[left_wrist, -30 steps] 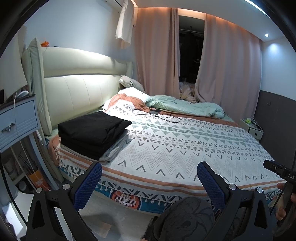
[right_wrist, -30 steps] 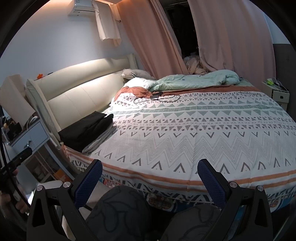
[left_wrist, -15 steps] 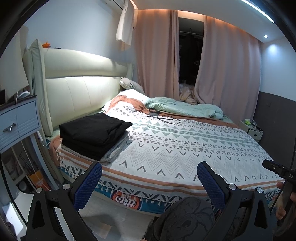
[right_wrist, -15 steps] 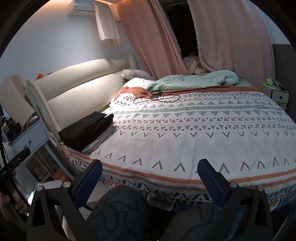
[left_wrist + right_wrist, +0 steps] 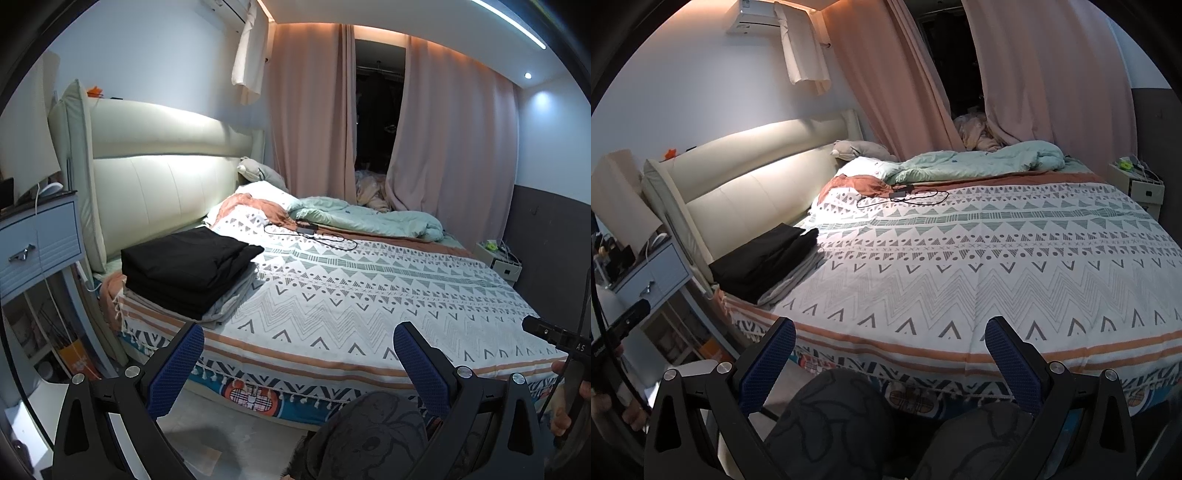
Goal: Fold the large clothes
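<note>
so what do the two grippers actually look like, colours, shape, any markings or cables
Both match: the left gripper and right gripper have black angular frames with triangular cut-outs and silver screw heads, each carrying two fingers faced with textured blue pads. From the left view, the right gripper's black body shows white lettering "AS". A thin black cable runs by the left gripper's body in the right view.

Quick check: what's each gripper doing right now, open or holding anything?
Left gripper: open, holding nothing, short of the bed.
Right gripper: open, holding nothing.
</note>
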The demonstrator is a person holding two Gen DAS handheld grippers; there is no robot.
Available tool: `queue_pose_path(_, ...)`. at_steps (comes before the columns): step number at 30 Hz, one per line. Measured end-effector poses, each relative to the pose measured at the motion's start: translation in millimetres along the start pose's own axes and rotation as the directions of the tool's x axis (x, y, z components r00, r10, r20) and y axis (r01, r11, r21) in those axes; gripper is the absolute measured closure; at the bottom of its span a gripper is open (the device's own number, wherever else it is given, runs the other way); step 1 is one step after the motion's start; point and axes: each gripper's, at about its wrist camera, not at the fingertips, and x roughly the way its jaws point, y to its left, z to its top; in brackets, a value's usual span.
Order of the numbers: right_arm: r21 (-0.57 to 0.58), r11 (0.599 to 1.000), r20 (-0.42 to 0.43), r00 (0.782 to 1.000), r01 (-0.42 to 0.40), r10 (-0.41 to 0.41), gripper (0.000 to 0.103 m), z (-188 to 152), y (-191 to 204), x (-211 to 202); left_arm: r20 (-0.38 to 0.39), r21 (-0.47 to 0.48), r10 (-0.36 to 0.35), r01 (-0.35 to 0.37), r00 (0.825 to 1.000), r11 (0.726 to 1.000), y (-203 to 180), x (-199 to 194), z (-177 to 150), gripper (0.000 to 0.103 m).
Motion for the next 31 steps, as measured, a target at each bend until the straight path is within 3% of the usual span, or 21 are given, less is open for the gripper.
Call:
queue_pose_path(18,-0.010,1.000,-0.002,1.000,0.005,-0.005,0.000,-3.7,9.6,-10.1,0.014,0.016,-0.029,0.028,0.999,0.999,-0.6,-18.5,-3.2,0.001)
queue_pose_path(31,-0.022,1.000,-0.024,1.000,0.001,-0.001,0.000,5.1,3.8,-5.9,0.025,-0.009,0.018,-0.018,1.000,1.000,1.2,-4.0,5.3,0.000)
